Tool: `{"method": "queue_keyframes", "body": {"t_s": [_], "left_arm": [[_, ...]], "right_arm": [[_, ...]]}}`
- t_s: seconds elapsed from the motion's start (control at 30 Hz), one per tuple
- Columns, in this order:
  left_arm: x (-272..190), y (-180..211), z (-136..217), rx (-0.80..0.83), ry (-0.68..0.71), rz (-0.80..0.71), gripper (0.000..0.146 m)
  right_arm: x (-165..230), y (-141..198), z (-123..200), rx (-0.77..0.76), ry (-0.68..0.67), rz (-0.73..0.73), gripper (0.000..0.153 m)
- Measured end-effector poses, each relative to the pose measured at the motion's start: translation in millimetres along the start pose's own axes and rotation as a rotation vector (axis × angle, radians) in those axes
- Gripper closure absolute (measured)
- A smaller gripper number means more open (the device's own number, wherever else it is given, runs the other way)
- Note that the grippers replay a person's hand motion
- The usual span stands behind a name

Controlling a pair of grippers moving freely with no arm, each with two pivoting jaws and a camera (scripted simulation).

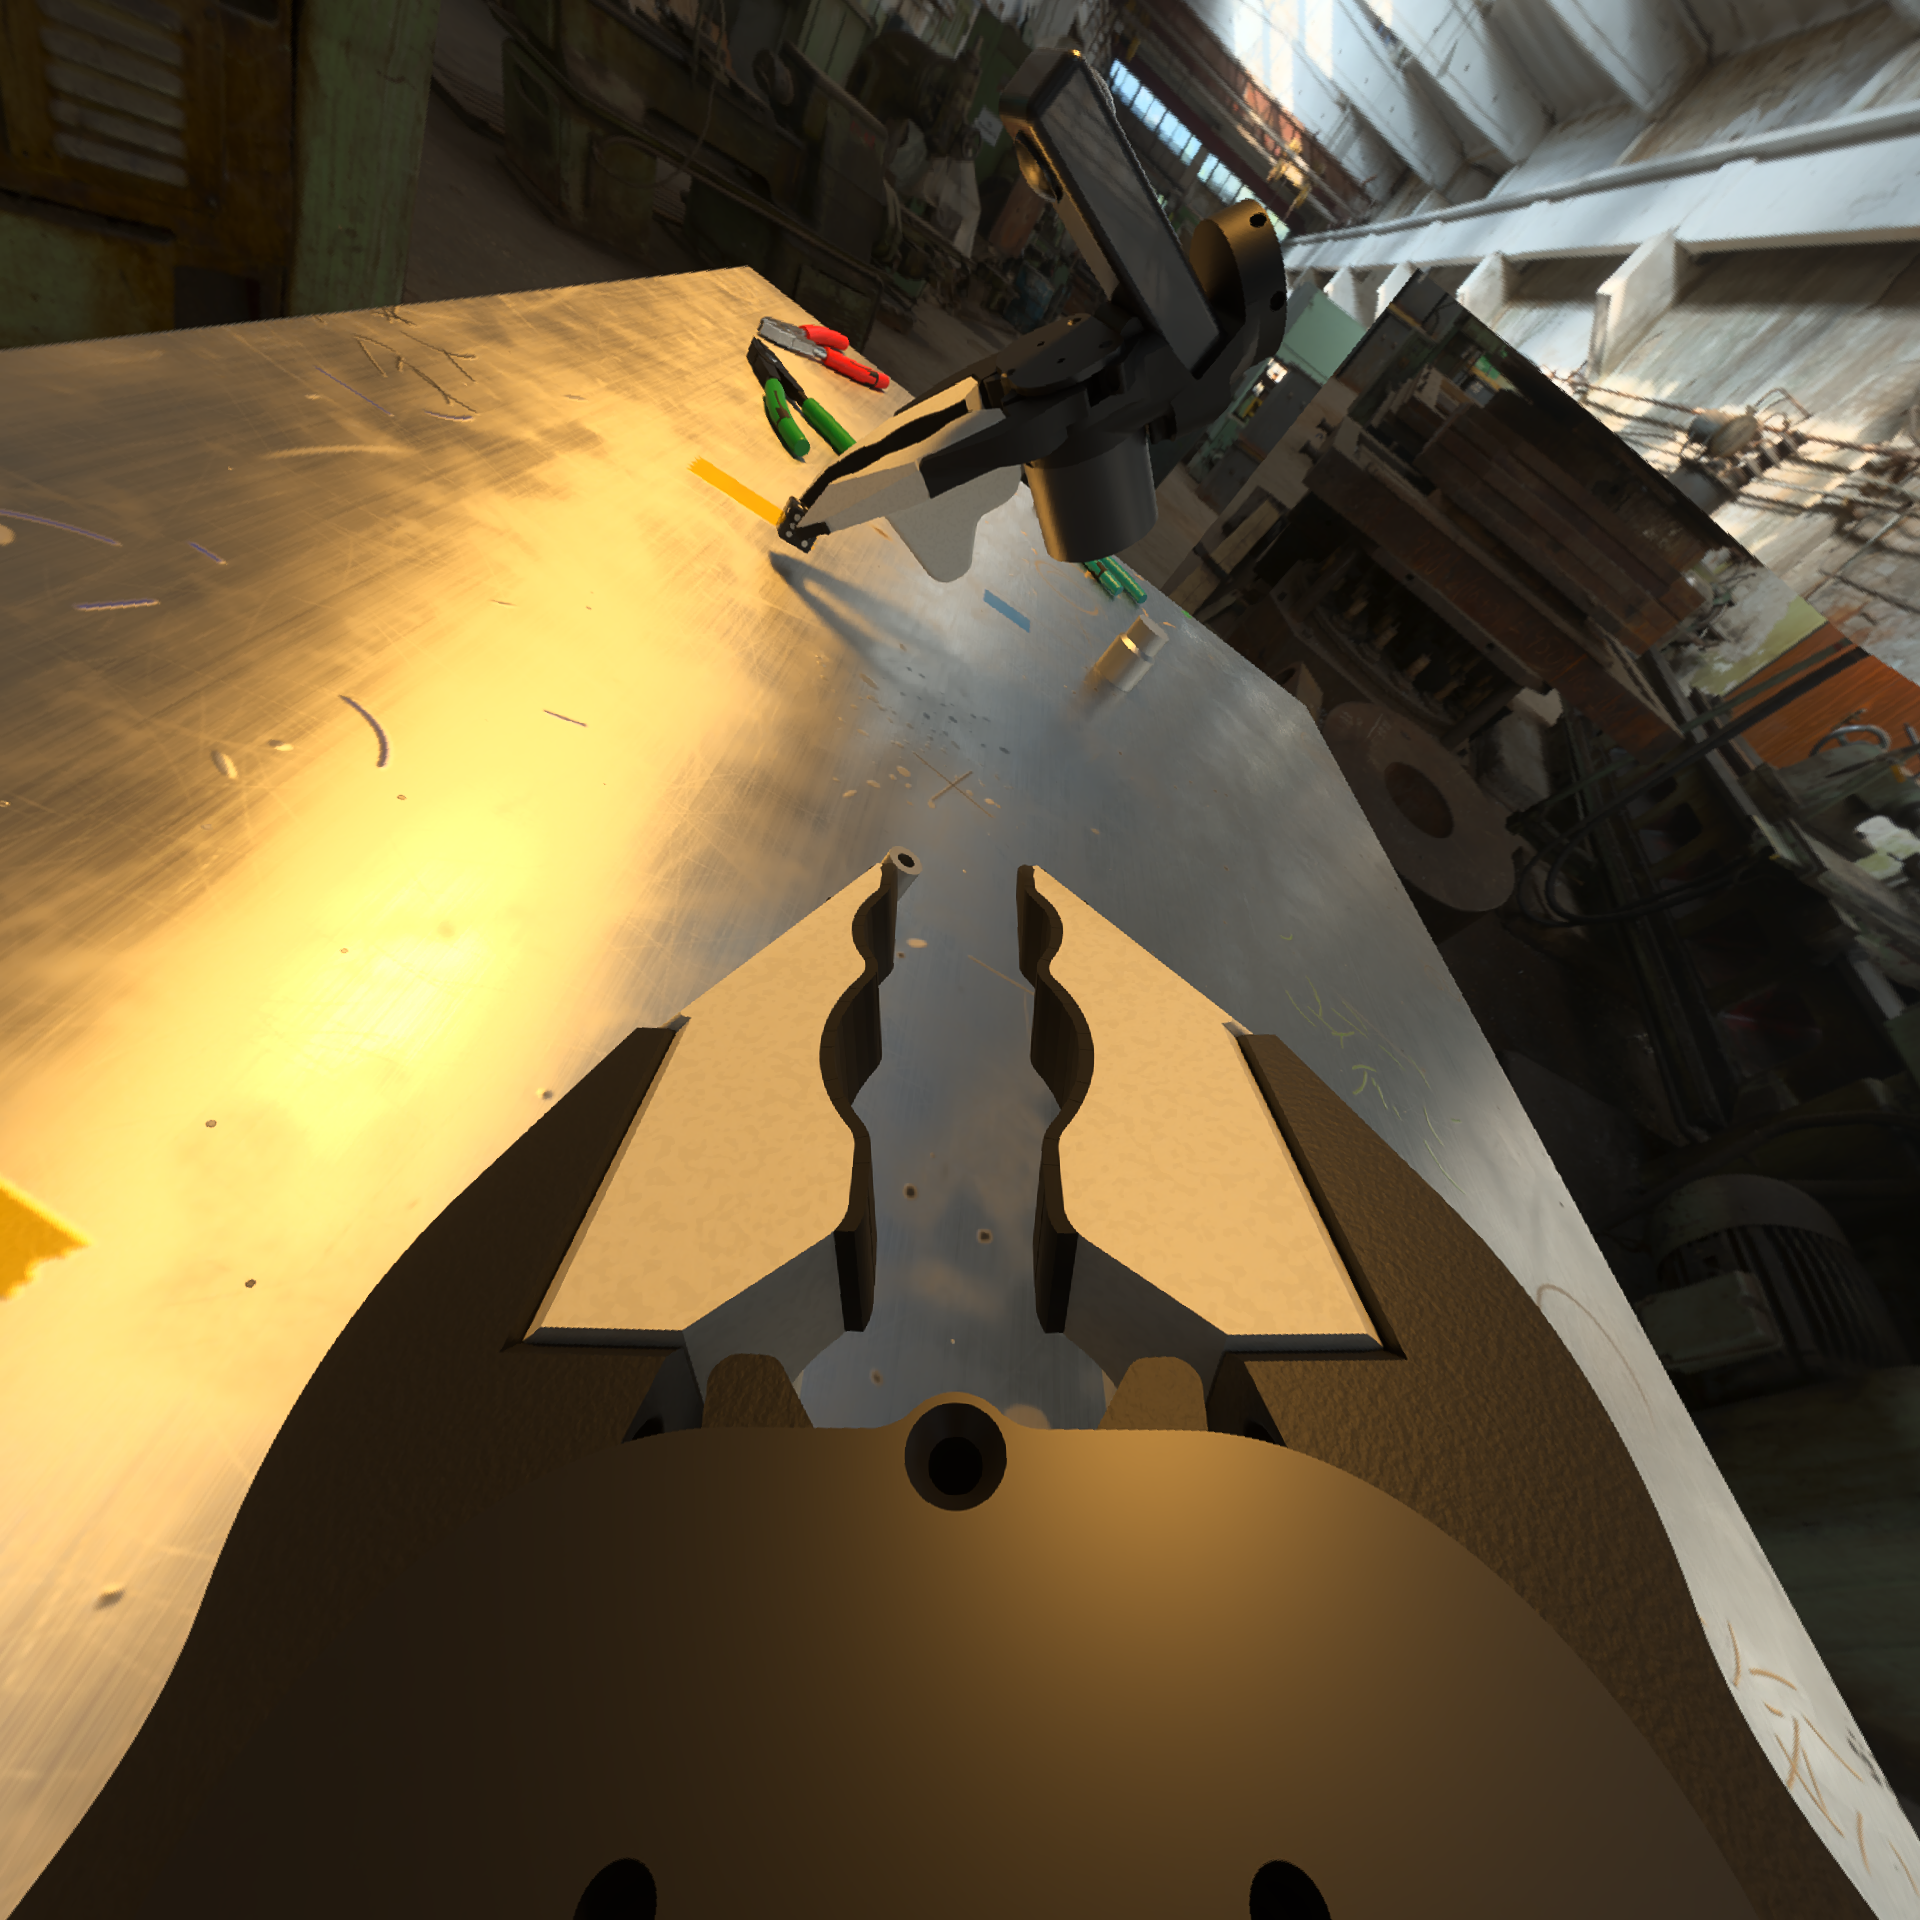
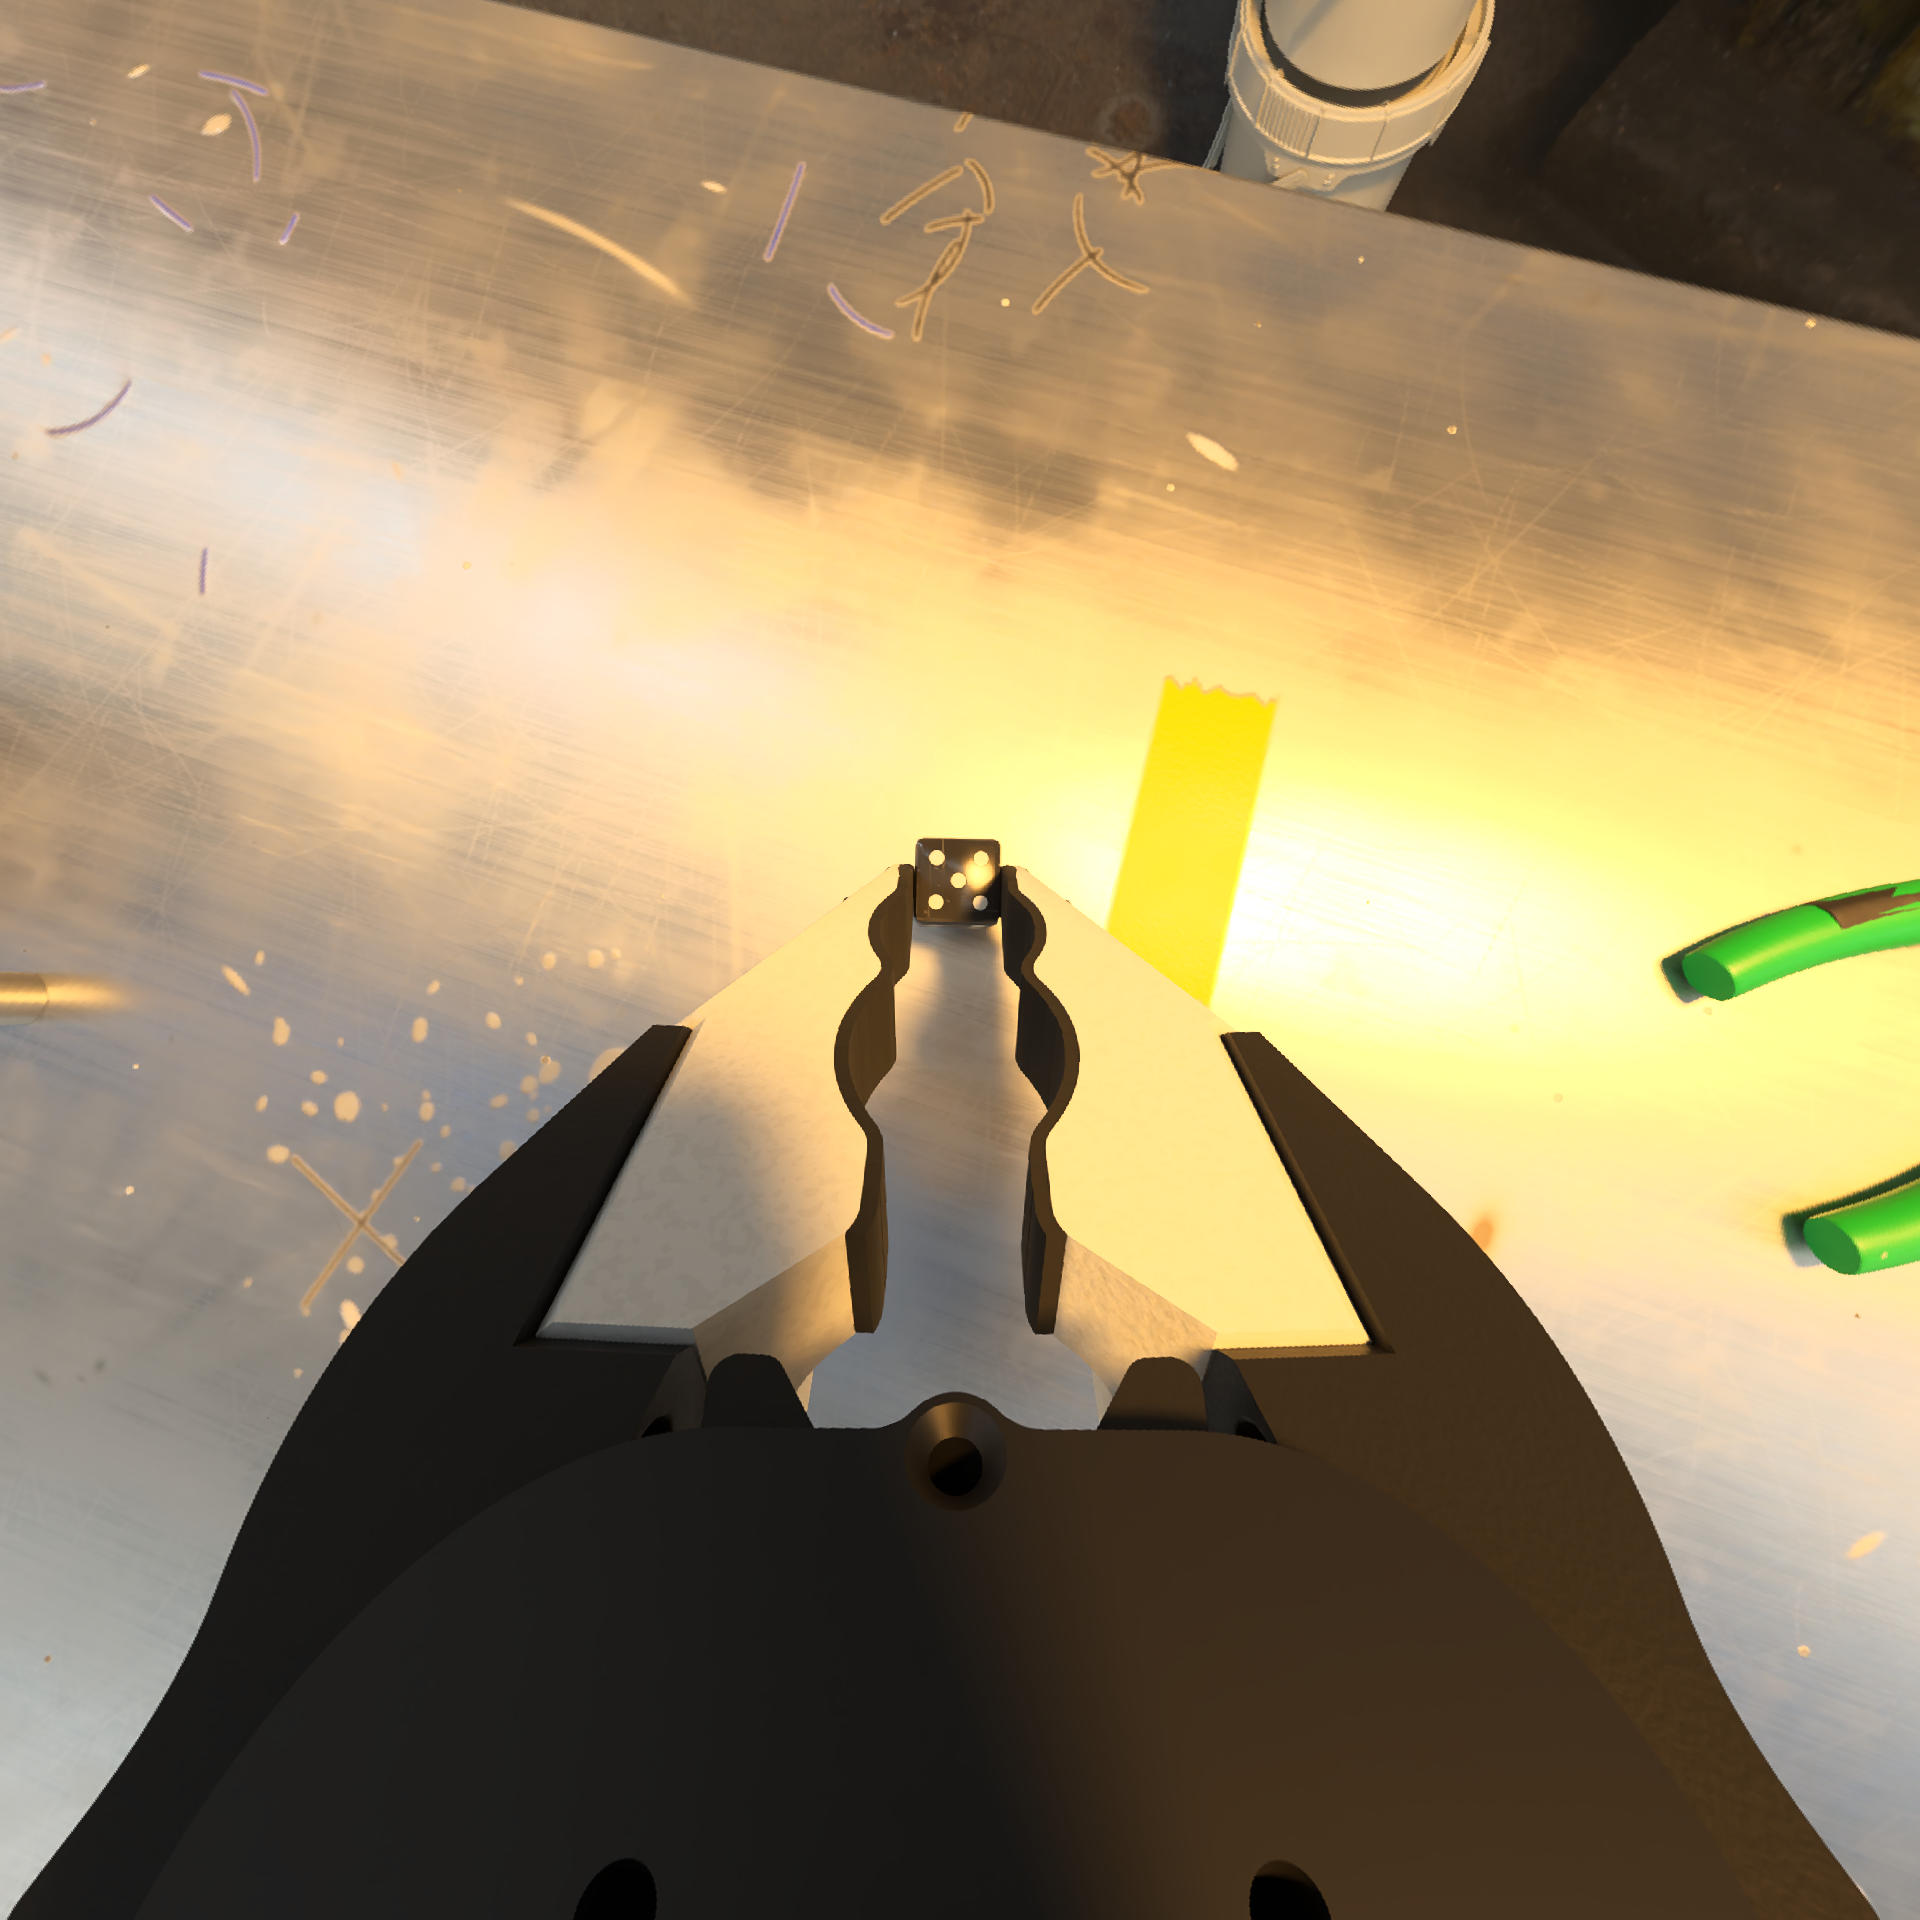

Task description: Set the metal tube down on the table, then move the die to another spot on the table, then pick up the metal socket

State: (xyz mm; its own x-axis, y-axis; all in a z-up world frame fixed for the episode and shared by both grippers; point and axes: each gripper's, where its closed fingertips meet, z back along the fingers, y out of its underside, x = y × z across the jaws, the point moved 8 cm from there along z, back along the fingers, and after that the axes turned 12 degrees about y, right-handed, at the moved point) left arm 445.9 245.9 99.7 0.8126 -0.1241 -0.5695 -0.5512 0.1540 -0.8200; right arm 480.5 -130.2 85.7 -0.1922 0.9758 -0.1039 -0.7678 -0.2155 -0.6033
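My left gripper (image 1: 961, 873) is open and low over the metal table (image 1: 416, 831). The thin metal tube (image 1: 902, 861) shows only its hollow end beside the left fingertip; the rest is hidden behind that finger. My right gripper (image 2: 957, 894) is shut on the black die (image 2: 957, 871) with white pips, pinched at the fingertips. In the left wrist view the right gripper (image 1: 805, 523) holds the die (image 1: 795, 528) slightly above the table, with its shadow below. The metal socket (image 1: 1127, 649) lies near the table's right edge.
Green-handled pliers (image 1: 800, 410) and red-handled pliers (image 1: 831, 351) lie at the far end. Yellow tape (image 2: 1190, 842) sits just past the die, with green handles (image 2: 1797, 940) to its right. There is blue tape (image 1: 1006, 610). A white pipe (image 2: 1351, 94) stands beyond the far edge.
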Motion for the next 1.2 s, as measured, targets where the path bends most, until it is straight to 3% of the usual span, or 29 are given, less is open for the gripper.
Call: {"method": "queue_keyframes", "body": {"t_s": [0.33,0.93,1.03,1.1,1.2], "left_arm": [[0,0,0,-0.001,0.001,0.002,0.123],[0,0,0,-0.001,-0.004,-0.007,0.123],[-1,-1,1,0.0,-0.013,-0.017,0.123],[-1,-1,1,0.0,-0.023,-0.025,0.123],[-2,0,1,0.012,-0.051,-0.053,0.123]], "right_arm": [[7,2,-8,0.019,-0.068,-0.02,0.136],[7,0,-4,-0.012,0.003,0.035,0.136],[36,-9,22,-0.111,-0.079,0.122,0.136],[73,-7,42,-0.143,-0.207,0.213,0.136],[126,14,54,-0.061,-0.348,0.338,0.136]]}}
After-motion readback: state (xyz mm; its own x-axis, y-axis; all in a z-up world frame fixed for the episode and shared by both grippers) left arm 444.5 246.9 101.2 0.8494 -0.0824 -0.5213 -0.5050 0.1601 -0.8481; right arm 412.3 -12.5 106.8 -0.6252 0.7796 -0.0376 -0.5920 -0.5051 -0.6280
